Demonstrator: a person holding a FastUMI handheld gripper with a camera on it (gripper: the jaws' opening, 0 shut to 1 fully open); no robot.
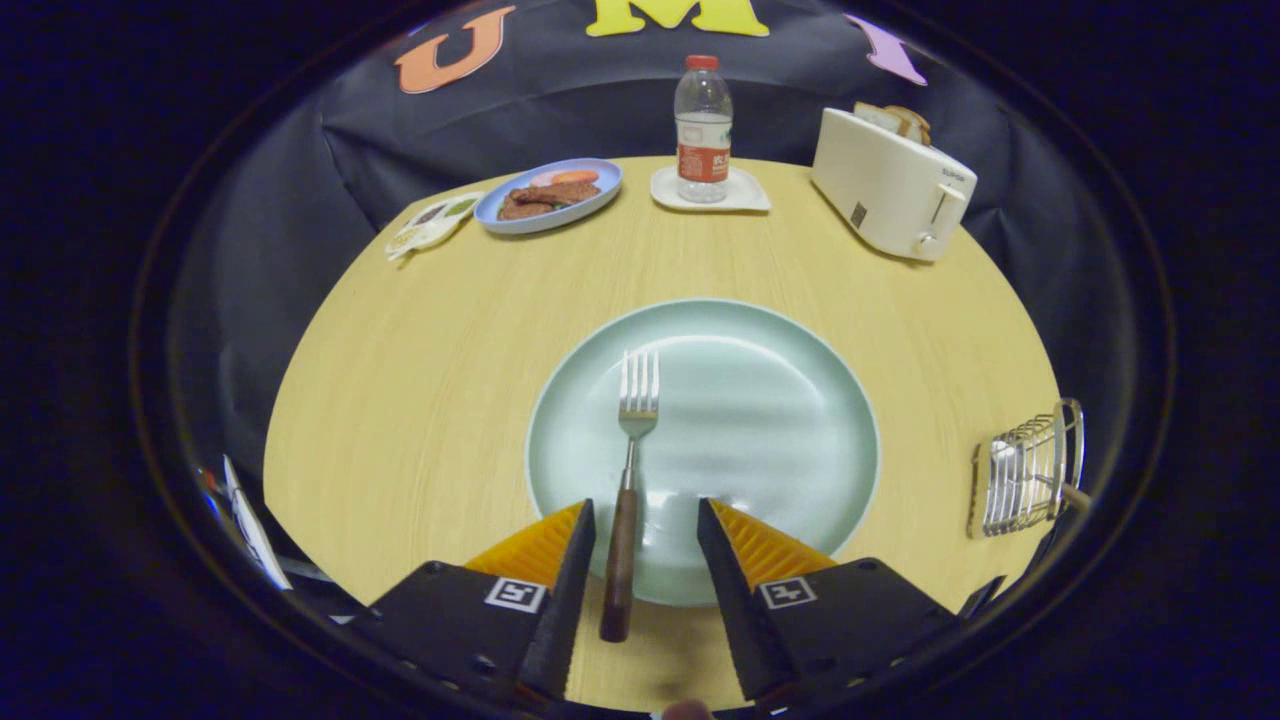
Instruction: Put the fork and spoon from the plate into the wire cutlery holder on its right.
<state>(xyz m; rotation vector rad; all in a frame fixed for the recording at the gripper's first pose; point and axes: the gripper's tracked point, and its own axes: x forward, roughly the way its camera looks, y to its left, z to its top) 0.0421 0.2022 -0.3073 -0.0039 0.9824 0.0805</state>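
The gripper [640, 520] is held low over the near edge of the table [400, 400], its jaws spread apart and gripping nothing. Between them lies the dark wooden handle of the fork [628, 480], nearer the left finger [570, 560] than the right, and neither finger is seen to touch it. The fork is laid with its tines on the pale green plate [760, 420] and its handle end overhanging the plate's near rim onto the table. That overhang is judged to be why the approach is made from this side: the handle is presented lengthwise between the fingers and raised slightly by the rim, so it can be pinched across its width.

No spoon can be made out on the plate. The wire cutlery holder [1025, 470] is placed to the right of the plate, near the table's right edge and well apart from the fork, with a handle apparently already protruding from it, though what it belongs to cannot be told.

Beyond the plate, a blue plate of food [548, 195], a water bottle [703, 130] on a white coaster and a toaster [890, 185] with bread in it are set along the far side, clear of the working area.

The closing of the jaws on the handle is judged to be the step in hand.
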